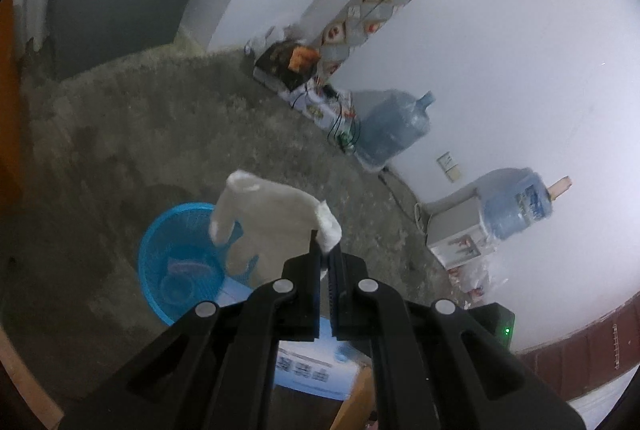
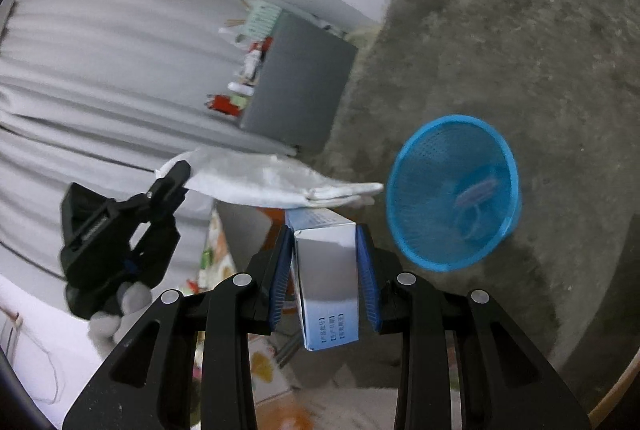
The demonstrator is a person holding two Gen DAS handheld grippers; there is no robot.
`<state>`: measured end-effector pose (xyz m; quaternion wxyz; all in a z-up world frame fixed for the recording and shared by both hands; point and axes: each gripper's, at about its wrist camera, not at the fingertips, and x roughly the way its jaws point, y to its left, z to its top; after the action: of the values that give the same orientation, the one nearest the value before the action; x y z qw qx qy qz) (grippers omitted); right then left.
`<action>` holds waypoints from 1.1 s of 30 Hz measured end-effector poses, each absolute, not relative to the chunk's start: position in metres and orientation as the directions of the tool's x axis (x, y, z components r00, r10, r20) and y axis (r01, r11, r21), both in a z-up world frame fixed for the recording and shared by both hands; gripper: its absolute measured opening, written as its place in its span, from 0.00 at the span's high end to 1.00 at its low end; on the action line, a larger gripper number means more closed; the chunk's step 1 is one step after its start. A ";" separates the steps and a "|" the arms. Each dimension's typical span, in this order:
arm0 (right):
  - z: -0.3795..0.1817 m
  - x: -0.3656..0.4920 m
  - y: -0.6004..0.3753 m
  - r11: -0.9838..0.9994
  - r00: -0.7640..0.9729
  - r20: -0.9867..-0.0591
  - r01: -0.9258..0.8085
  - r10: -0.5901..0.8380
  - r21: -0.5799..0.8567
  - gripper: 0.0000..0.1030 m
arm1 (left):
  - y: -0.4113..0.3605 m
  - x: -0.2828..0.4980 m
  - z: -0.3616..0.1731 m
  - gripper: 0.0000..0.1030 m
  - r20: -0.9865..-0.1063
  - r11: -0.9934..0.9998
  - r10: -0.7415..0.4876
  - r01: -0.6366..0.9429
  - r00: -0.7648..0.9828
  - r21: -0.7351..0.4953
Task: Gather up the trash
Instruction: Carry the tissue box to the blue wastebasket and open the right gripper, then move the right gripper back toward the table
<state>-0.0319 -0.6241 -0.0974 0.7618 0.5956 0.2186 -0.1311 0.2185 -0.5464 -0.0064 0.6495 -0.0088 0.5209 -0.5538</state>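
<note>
**Trash in both grippers, basket not yet reached**

Closest to the right wrist camera, the right gripper (image 2: 325, 262) was clamped on a small white-and-blue carton (image 2: 326, 270), its blue-padded jaws pressing the carton's two long sides so that the box stood between them with its printed end toward the lens. Just beyond it, in the same view, the left gripper (image 2: 180, 170) hung up and to the left, carried by a gloved hand (image 2: 120, 306), its jaws pinched together on one corner of a crumpled white tissue (image 2: 272, 182). The left wrist view confirmed the grip: the fingers were closed on a thin corner of the sheet, and the rest of it stood out ahead of the jaws, loose and unsupported.

Farther on, the blue mesh basket (image 2: 454, 190) stood upright on the bare concrete floor (image 2: 500, 50), with a few items lying in its bottom. Seen from the left wrist, the tissue overlapped the basket's near rim, though whether it hung truly above the opening could not be told.

The step in hand looked like the carry to the basket. The next move would call for bringing each gripper over the mouth before opening; the limp tissue might drift or snag on the rim, while the stiff carton should drop cleanly.
</note>
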 end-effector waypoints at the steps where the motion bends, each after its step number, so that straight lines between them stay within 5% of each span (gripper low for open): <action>1: -0.102 -0.030 -0.627 0.253 0.865 -0.499 0.471 0.059 0.845 0.71 | -0.553 0.219 -0.013 0.97 -0.674 0.388 -0.720 0.709 -0.166 -0.589; 5: -0.126 -0.017 -0.640 0.239 0.827 -0.561 0.539 0.031 0.808 0.69 | -0.579 0.221 -0.047 0.92 -0.720 0.412 -0.664 0.705 -0.201 -0.577; 8: -0.156 -0.012 -0.650 0.197 0.789 -0.614 0.601 0.008 0.775 0.50 | -0.585 0.225 -0.075 0.59 -0.775 0.475 -0.598 0.689 -0.203 -0.547; 17: -0.192 -0.045 -0.637 0.139 0.738 -0.675 0.666 0.025 0.733 0.48 | -0.551 0.231 -0.078 0.56 -0.769 0.504 -0.607 0.652 -0.200 -0.567; 24: -0.155 -0.070 -0.618 0.195 0.759 -0.649 0.643 -0.041 0.740 0.47 | -0.525 0.207 -0.033 0.56 -0.728 0.425 -0.655 0.699 -0.201 -0.576; 33: -0.073 -0.077 -0.585 0.433 0.781 -0.607 0.604 -0.151 0.669 0.31 | -0.468 0.172 0.035 0.52 -0.699 0.336 -0.691 0.775 -0.183 -0.535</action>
<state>-0.0774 -0.5848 -0.0735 0.8127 0.4793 0.2363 -0.2321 0.1716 -0.4685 0.0346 0.6378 0.0410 0.5109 -0.5748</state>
